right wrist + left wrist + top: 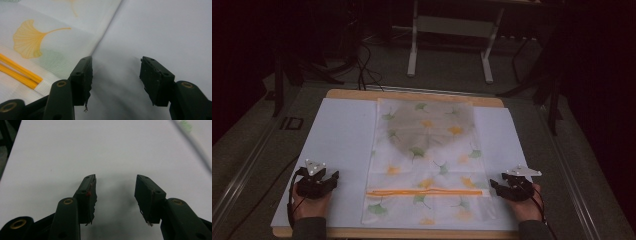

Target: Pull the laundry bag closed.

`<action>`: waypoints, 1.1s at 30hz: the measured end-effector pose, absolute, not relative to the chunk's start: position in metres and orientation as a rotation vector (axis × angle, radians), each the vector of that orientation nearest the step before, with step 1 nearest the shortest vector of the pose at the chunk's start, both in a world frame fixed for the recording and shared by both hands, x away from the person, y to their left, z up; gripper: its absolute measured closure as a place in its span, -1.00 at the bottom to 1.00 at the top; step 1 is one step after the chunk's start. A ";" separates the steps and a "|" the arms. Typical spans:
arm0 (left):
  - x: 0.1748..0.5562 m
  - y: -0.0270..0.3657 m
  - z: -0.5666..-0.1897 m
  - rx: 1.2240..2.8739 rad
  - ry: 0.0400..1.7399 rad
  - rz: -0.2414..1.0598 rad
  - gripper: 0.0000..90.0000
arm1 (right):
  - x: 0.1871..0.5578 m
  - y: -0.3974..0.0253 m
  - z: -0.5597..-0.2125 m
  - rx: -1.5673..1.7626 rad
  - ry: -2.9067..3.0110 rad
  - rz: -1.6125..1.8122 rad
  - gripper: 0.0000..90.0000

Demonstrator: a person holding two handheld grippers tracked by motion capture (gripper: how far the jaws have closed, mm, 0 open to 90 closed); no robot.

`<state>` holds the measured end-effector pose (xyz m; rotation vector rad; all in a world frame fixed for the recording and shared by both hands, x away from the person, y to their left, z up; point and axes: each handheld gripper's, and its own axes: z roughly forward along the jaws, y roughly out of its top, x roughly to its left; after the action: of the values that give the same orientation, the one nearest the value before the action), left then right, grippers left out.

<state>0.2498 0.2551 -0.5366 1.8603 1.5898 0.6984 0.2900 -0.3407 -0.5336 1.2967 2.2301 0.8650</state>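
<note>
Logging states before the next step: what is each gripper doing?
Left gripper: open, holding nothing.
Right gripper: open, holding nothing, beside the leaf-print bag.

Your high view sits above your side of the counter, looking forward and down across all of it. Your left claw camera hovers close over plain white surface. Your right claw camera, just as near, catches the leaf-print pouch edge (shared with the overhead).
</note>
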 end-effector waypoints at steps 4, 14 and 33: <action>0.248 0.256 -0.533 1.876 1.549 0.689 0.14 | 0.289 -0.340 -0.534 1.290 2.239 0.874 0.02; 0.248 0.254 -0.531 1.892 1.497 0.621 0.10 | 0.286 -0.332 -0.527 1.235 2.272 0.890 0.11; 0.243 0.244 -0.529 1.929 1.458 0.580 0.10 | 0.291 -0.305 -0.509 1.059 2.426 0.905 0.09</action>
<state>0.2429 0.2441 -0.5291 1.9286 1.4578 0.5795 0.2914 -0.3052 -0.5093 1.0591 2.4261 0.9052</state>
